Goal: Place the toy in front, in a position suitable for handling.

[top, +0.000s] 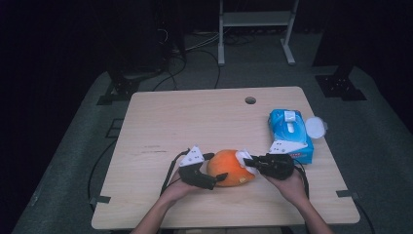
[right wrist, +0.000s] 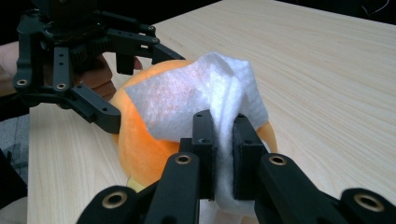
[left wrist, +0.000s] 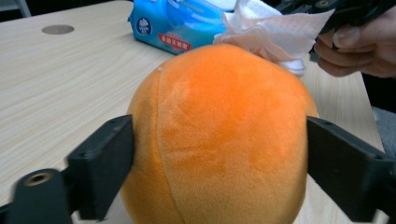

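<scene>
Round fuzzy orange plush [left wrist: 219,140] gripped by left tool [left wrist: 219,154], right tool [right wrist: 223,154] pinching soft white wipe [right wrist: 205,93]

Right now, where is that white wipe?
In the high view, the white wipe lies against the orange plush ball's right side, pinched in the right gripper.
</scene>
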Tool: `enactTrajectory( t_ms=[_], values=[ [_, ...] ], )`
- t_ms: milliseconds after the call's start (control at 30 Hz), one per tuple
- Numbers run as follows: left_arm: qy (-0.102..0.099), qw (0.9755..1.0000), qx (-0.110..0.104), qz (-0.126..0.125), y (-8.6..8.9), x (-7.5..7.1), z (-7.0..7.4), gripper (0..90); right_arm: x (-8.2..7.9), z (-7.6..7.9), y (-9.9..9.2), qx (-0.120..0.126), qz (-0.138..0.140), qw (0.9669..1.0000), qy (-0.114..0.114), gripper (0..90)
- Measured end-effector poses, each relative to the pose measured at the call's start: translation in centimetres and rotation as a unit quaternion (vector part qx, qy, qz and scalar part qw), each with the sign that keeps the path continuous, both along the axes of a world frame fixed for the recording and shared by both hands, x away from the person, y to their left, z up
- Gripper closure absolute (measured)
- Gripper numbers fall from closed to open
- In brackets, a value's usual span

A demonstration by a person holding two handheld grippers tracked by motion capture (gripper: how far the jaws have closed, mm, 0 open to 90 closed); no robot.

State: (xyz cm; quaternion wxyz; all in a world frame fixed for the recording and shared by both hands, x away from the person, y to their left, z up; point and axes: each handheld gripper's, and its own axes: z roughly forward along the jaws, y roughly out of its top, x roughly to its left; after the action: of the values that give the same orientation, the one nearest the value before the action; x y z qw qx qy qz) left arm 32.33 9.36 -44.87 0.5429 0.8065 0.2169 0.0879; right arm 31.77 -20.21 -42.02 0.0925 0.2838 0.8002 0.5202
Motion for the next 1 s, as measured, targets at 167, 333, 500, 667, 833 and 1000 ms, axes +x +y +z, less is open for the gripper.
enactTrajectory(
  t_ms=[167, 333, 500, 667, 833, 1000],
  values=[
    [0.014, 0.9998, -0.014, 0.003, 0.5, 0.3, -0.2, 19.1, 0.2, -0.1, 0.0, -0.007, -0.011, 0.9999, 0.009, 81.5],
    [0.034, 0.9991, -0.025, 0.006, 1.0, 0.6, -0.4, 19.1, 1.0, -1.0, -1.1, -0.014, -0.025, 0.9986, 0.043, 81.5],
    [0.025, 0.9995, -0.015, 0.009, 0.8, 0.5, -0.2, 19.1, 0.5, -0.4, -0.8, -0.008, -0.011, 0.9991, 0.041, 81.6],
    [-0.033, 0.9991, 0.028, -0.004, -0.5, -0.6, 0.4, 19.3, -1.0, 1.3, 2.1, -0.011, 0.030, 0.9995, -0.002, 81.6],
    [-0.023, 0.9995, 0.020, -0.004, -0.2, -0.4, 0.3, 13.3, -0.4, 1.0, 1.4, -0.014, 0.014, 0.9998, -0.003, 81.6],
    [-0.001, 0.9998, 0.017, 0.000, -0.4, -0.2, 0.1, 7.9, 0.2, 0.6, 0.3, -0.010, -0.007, 0.9999, 0.010, 81.5]
  ],
)
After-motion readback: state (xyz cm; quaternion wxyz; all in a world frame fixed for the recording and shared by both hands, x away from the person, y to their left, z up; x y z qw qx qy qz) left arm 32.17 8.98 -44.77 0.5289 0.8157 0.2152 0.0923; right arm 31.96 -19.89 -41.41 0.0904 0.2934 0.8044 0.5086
